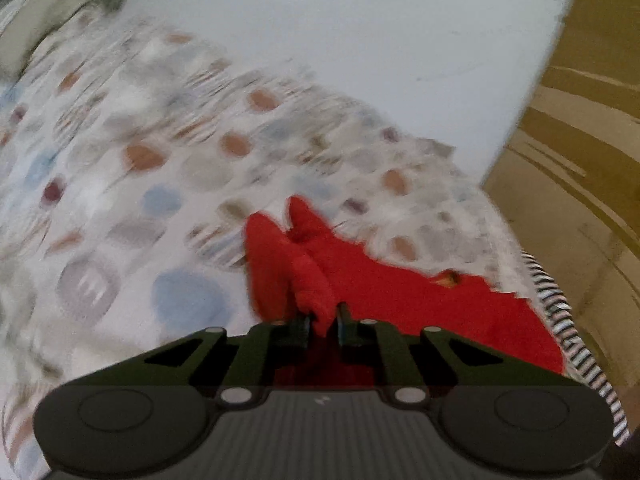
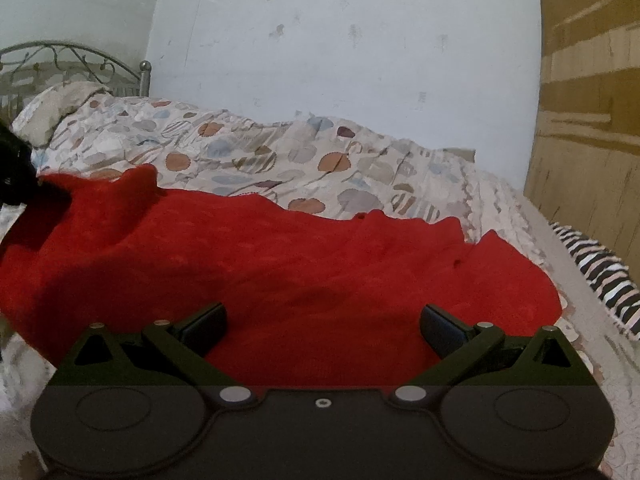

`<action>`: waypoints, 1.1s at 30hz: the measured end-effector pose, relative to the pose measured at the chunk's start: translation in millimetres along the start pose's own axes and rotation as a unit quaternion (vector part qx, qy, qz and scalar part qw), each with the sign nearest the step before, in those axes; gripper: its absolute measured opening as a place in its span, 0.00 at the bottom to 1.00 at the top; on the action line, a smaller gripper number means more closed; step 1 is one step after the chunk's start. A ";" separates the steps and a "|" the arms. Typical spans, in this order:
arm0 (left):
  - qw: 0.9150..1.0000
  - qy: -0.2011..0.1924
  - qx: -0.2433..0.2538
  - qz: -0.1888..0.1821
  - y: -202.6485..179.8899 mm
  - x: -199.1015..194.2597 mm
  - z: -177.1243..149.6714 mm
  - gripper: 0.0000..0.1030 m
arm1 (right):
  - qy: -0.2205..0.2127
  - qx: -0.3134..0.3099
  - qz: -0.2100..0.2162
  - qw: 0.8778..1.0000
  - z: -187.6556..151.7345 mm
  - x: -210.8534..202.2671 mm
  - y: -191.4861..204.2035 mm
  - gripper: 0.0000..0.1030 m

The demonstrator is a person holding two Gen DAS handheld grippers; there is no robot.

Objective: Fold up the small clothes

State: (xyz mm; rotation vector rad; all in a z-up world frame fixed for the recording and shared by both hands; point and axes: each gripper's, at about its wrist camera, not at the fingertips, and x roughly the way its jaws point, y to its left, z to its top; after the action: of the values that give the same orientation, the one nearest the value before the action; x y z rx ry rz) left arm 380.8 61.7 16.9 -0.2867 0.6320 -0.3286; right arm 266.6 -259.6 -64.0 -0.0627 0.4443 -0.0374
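Note:
A red knitted garment (image 2: 280,264) lies spread across the bed in the right wrist view. In the left wrist view, which is blurred, a fold of the same red garment (image 1: 400,292) rises from the bed. My left gripper (image 1: 322,320) is shut on a bunched edge of it. The cloth fills the narrow gap between the jaws. My right gripper (image 2: 322,320) hovers low over the garment's near part. Its fingers (image 2: 208,320) stand wide apart, with only flat cloth beneath them. At the far left of the right wrist view, the garment's raised corner meets a dark shape (image 2: 12,168) cut off by the frame.
The bed carries a patterned cover (image 2: 240,152) with round blotches. A pillow (image 2: 56,108) and a metal headboard (image 2: 60,60) are at the far left. A pale wall (image 2: 340,40) stands behind, a wooden panel (image 2: 588,100) on the right, and a striped cloth (image 2: 600,276) at the bed's right edge.

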 end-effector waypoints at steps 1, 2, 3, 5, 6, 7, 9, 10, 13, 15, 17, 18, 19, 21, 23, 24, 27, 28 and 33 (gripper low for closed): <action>1.000 -0.002 0.012 -0.011 -12.1 -0.5 7.3 0.10 | -0.001 0.006 -0.001 1.000 3.8 -2.9 -3.1 1.00; 1.000 -0.003 0.022 -0.019 -23.7 0.6 13.5 0.10 | -0.004 0.006 -0.007 1.000 7.2 -6.9 -5.9 1.00; 0.999 -0.004 0.036 -0.028 -38.1 2.5 20.8 0.10 | -0.010 0.002 -0.022 1.000 10.1 -12.3 -9.0 1.00; 0.997 -0.006 0.062 -0.040 -69.6 7.3 31.0 0.10 | -0.017 -0.015 -0.054 0.998 13.7 -22.1 -14.9 1.00; 0.996 -0.006 0.078 -0.044 -88.2 10.4 34.2 0.09 | -0.021 -0.024 -0.069 0.997 15.4 -29.3 -20.2 1.00; 0.994 -0.006 0.093 -0.049 -105.5 12.9 35.3 0.09 | -0.025 -0.029 -0.080 0.996 15.5 -34.8 -26.6 1.00; 0.990 -0.001 0.122 -0.075 -142.2 19.2 33.7 0.09 | -0.028 -0.038 -0.101 0.994 14.2 -47.8 -40.7 1.00; 0.987 0.005 0.138 -0.088 -159.7 21.9 31.0 0.09 | -0.026 -0.040 -0.110 0.993 12.0 -52.7 -47.6 1.00; 0.975 0.033 0.189 -0.114 -208.9 34.2 10.2 0.09 | -0.010 -0.041 -0.139 0.989 1.1 -64.9 -67.2 1.00; 0.966 0.064 0.212 -0.132 -228.8 48.6 -10.8 0.09 | 0.004 -0.034 -0.153 0.988 -8.9 -69.0 -78.3 1.00; 0.958 0.106 0.221 -0.147 -237.5 64.9 -32.7 0.09 | 0.020 -0.020 -0.159 0.987 -19.6 -71.8 -86.0 1.00; 0.955 0.124 0.223 -0.152 -238.4 70.9 -42.0 0.09 | 0.024 -0.012 -0.159 0.987 -24.2 -73.6 -88.9 1.00; 0.953 0.132 0.226 -0.154 -237.8 74.3 -50.3 0.09 | 0.025 -0.008 -0.158 0.987 -27.3 -74.8 -90.1 1.00; 0.952 0.126 0.234 -0.153 -234.8 72.9 -58.1 0.11 | 0.023 -0.005 -0.157 0.987 -33.5 -77.3 -90.4 1.00; 0.953 0.120 0.231 -0.153 -230.1 67.8 -56.5 0.12 | 0.021 -0.006 -0.153 0.988 -38.1 -77.0 -90.7 1.00; 0.955 0.121 0.224 -0.154 -228.4 66.6 -51.7 0.16 | 0.020 -0.006 -0.153 0.988 -39.4 -75.8 -90.4 1.00; 0.957 0.118 0.208 -0.163 -227.1 60.6 -40.5 0.46 | 0.020 -0.003 -0.154 0.988 -41.0 -72.9 -90.2 1.00; 0.957 0.112 0.205 -0.170 -226.6 57.3 -36.3 0.54 | 0.020 -0.001 -0.155 0.988 -40.4 -72.9 -90.5 1.00; 0.954 0.072 0.219 -0.191 -231.7 31.4 -24.5 0.92 | 0.022 0.000 -0.159 0.987 -40.0 -72.7 -86.6 1.00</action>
State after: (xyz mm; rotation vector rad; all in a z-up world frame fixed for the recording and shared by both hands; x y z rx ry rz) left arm 340.6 -165.0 64.4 0.0466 0.6283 -0.8544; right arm 181.9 -344.5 -62.9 -0.1329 0.4747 -0.3539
